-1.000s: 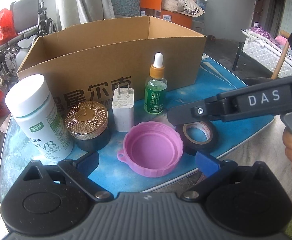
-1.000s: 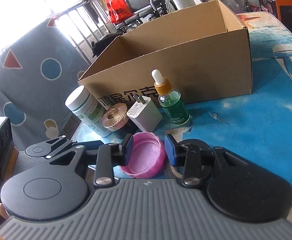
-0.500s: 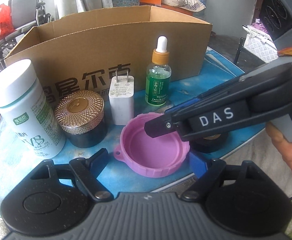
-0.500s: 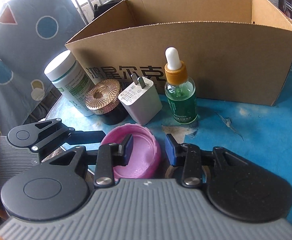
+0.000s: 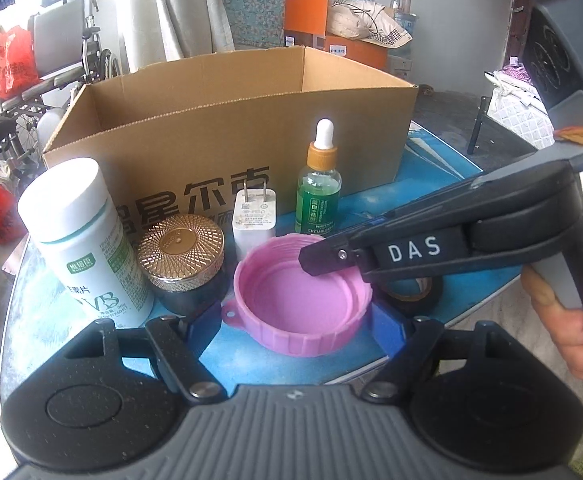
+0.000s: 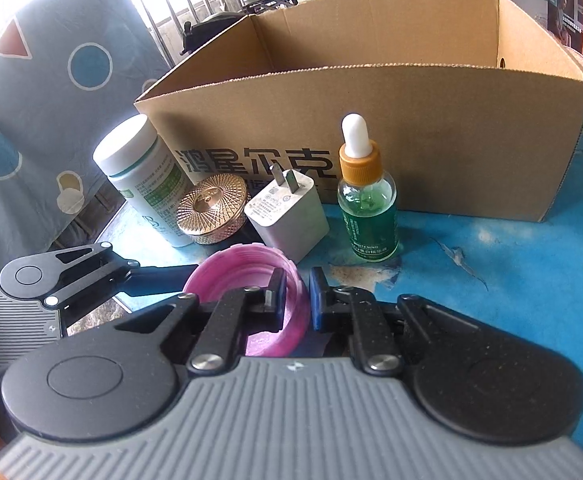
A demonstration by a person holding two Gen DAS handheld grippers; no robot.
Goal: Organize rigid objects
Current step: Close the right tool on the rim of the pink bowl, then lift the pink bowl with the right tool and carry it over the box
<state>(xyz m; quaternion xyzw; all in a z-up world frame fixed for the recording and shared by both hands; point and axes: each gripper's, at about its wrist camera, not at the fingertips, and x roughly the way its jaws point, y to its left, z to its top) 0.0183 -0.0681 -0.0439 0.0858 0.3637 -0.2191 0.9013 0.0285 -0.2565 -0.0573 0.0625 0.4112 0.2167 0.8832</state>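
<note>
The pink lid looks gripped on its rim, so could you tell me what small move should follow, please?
Probably lift: the right gripper has just closed on the pink lid's wall, and the open cardboard box stands behind.

Two wrist-mounted fisheye cameras look down and forward from close in at the open cardboard box on a blue table. The left view faces the box's printed front squarely; the right view sees it from nearer the box's right end. Both share the pink lid and the objects lined before the box.
</note>
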